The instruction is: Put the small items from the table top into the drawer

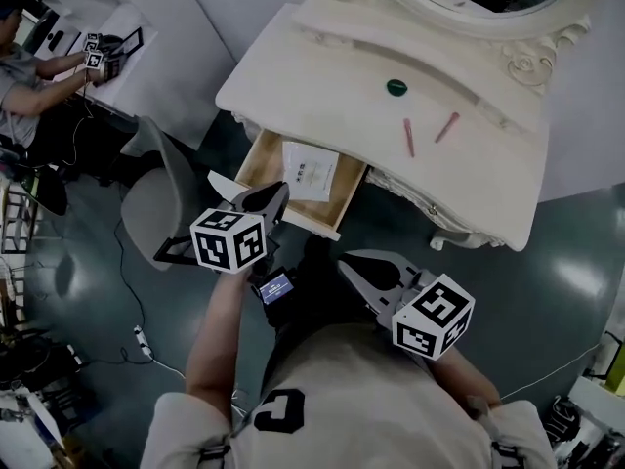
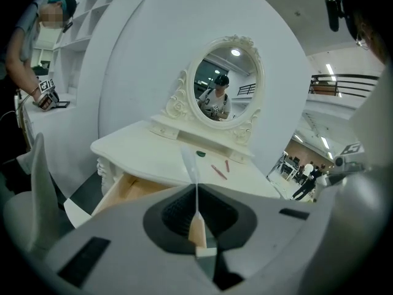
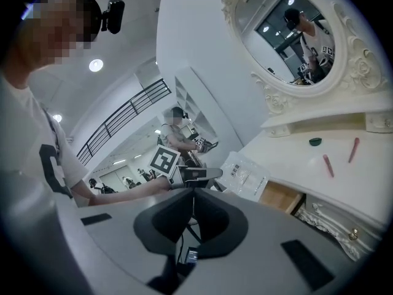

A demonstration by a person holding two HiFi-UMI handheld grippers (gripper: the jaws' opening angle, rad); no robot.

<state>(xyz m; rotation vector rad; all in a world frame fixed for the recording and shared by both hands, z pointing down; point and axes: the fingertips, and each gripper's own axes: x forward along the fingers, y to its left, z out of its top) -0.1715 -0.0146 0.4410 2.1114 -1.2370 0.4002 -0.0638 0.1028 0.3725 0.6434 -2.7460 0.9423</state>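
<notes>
Seen from above, a white, ornately carved desk [image 1: 322,76] stands against a pale wall, with an oval mirror [image 2: 224,82] at its back. On its top lie a small round green item [image 1: 395,87] near the middle and, to its right and closer to the front edge, two pinkish-red sticks [image 1: 408,137] [image 1: 446,127], angled like a loose V and not touching. Below the left part of the front edge a wooden drawer [image 1: 252,164] stands pulled out, with a white printed packet [image 1: 311,171] lying in it.

The left gripper [image 1: 266,198] hovers just in front of the drawer, jaws pressed together on nothing. The right gripper [image 1: 354,265] hangs lower right, over the floor, jaws likewise together and empty.

The dark, glossy floor [image 1: 547,272] lies open to the right of the drawer. A grey chair [image 1: 156,203] stands close on its left. At the far left another person [image 1: 20,76] sits at a second white desk.
</notes>
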